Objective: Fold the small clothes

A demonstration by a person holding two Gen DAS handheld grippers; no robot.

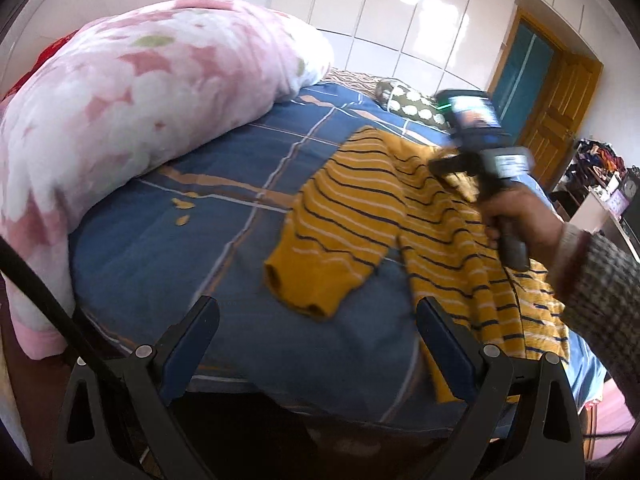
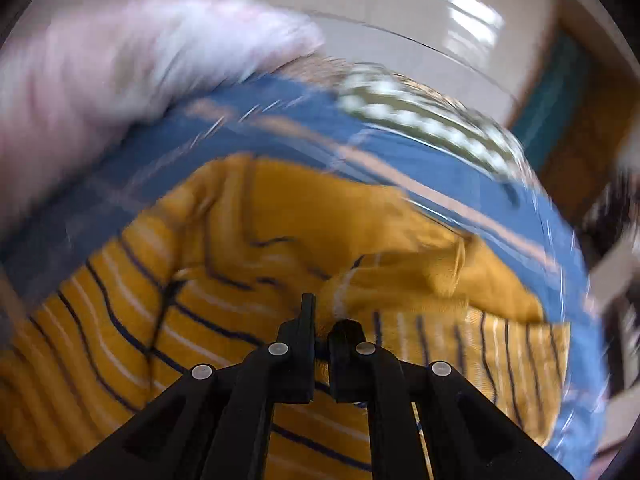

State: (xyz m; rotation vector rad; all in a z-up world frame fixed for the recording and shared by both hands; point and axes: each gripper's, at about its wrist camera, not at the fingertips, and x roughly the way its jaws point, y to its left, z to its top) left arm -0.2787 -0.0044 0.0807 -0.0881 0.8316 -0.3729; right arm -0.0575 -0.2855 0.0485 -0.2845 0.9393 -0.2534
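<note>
Pinching the striped top (image 2: 248, 240), right gripper (image 2: 326, 320) closed; left gripper (image 1: 316, 320) wide.

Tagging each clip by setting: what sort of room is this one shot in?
Most likely a home bedroom. A bed with a blue plaid sheet carries a rolled pink floral blanket, glossy white wardrobe doors line the far wall, and a striped mustard sweater lies spread for folding.

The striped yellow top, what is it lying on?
The striped yellow top lies on a blue patterned bedsheet. The sheet beneath it is covered, so anything under there stays hidden.
</note>
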